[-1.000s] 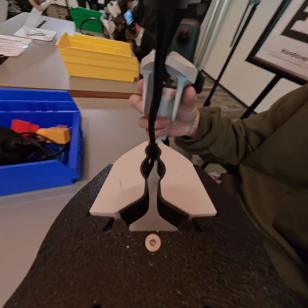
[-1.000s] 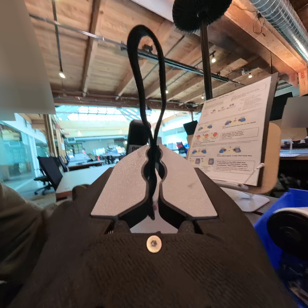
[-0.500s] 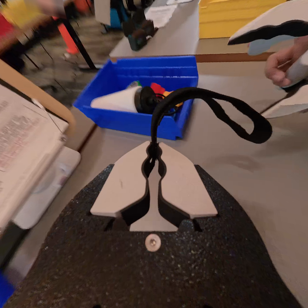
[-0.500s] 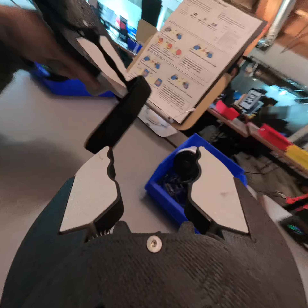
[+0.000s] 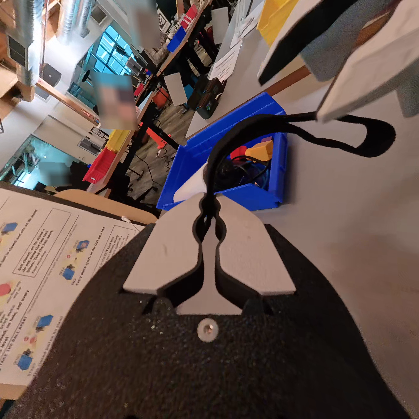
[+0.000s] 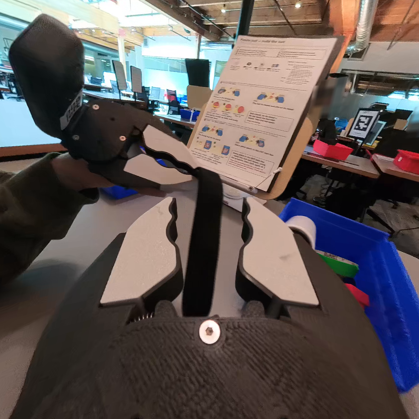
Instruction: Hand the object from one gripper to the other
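The object is a black strap loop [image 5: 371,140]. My left gripper [image 5: 209,201] is shut on one end of it, and the strap arcs up and to the right above the grey table. In the right wrist view the strap [image 6: 204,238] hangs down between the open fingers of my right gripper [image 6: 208,204], touching neither that I can see. The left gripper [image 6: 192,170] shows there at upper left, held by a hand in a green sleeve, pinching the strap's top. The right gripper's white fingers [image 5: 374,68] show at top right in the left wrist view, over the strap.
A blue bin [image 5: 226,140] with a white cone, cables and coloured parts sits on the table [image 5: 340,226]; it also shows at the right in the right wrist view [image 6: 374,283]. An instruction sheet on a stand [image 6: 260,113] is behind. A yellow bin [image 5: 272,20] is farther back. Spacing between my two grippers at the tips: around 8 centimetres.
One second ago both grippers were shut on the strap. The right gripper opened and let go, and now its open fingers sit around the strap. The left gripper kept hold and swung round.
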### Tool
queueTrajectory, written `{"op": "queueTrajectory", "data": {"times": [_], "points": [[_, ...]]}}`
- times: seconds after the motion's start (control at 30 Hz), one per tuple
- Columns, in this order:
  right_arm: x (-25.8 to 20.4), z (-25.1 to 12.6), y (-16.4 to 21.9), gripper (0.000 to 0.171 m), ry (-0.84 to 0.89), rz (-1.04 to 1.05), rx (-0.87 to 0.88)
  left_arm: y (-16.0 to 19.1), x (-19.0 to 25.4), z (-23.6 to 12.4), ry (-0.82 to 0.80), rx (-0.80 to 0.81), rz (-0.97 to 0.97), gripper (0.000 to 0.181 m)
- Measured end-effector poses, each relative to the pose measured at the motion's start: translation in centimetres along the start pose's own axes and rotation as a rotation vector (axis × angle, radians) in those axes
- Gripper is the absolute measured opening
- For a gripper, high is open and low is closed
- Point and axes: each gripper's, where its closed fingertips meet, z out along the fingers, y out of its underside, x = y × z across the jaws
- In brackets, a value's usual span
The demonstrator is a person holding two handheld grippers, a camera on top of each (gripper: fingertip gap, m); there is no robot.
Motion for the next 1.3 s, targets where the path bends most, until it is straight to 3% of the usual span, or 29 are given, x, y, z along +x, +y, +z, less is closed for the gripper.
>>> {"op": "queueTrajectory", "data": {"times": [0.07, 0.23, 0.5, 0.63, 0.8, 1.0, 1.23, 1.3], "points": [[-0.9, 0.7, 0.6, 0.053, -0.029, 0.014, -0.025, -0.1, 0.5, 0.2, 0.007, -0.005, 0.035, 0.003], [0.1, 1.0, 1.6, 0.024, 0.045, 0.020, -0.067, -0.3, 0.9, 0.4, 0.011, -0.007, 0.080, 0.003], [0.7, 0.8, 2.4, 0.019, 0.018, 0.010, -0.091, -0.3, 1.4, 0.3, 0.053, 0.016, 0.040, 0.008], [5.2, -1.7, 1.2, 0.019, 0.225, -0.010, -0.041, -1.6, -0.2, -0.7, -0.011, 0.123, -0.032, 0.029], [11.8, -5.2, 2.2, 0.018, 0.508, 0.058, -0.029, -1.6, -2.8, -2.6, -0.077, 0.174, -0.127, 0.037], [17.4, -1.2, 5.9, 0.018, 0.541, 0.225, -0.084, -0.4, -4.1, -3.5, -0.090, 0.144, -0.196, 0.033], [22.0, 2.9, 11.3, 0.021, 0.600, 0.321, -0.269, 0.7, -4.1, -3.8, -0.059, 0.100, -0.235, 0.033], [21.8, 3.2, 12.6, 0.033, 0.594, 0.331, -0.321, 0.9, -4.3, -4.0, -0.049, 0.108, -0.267, 0.032]]}}
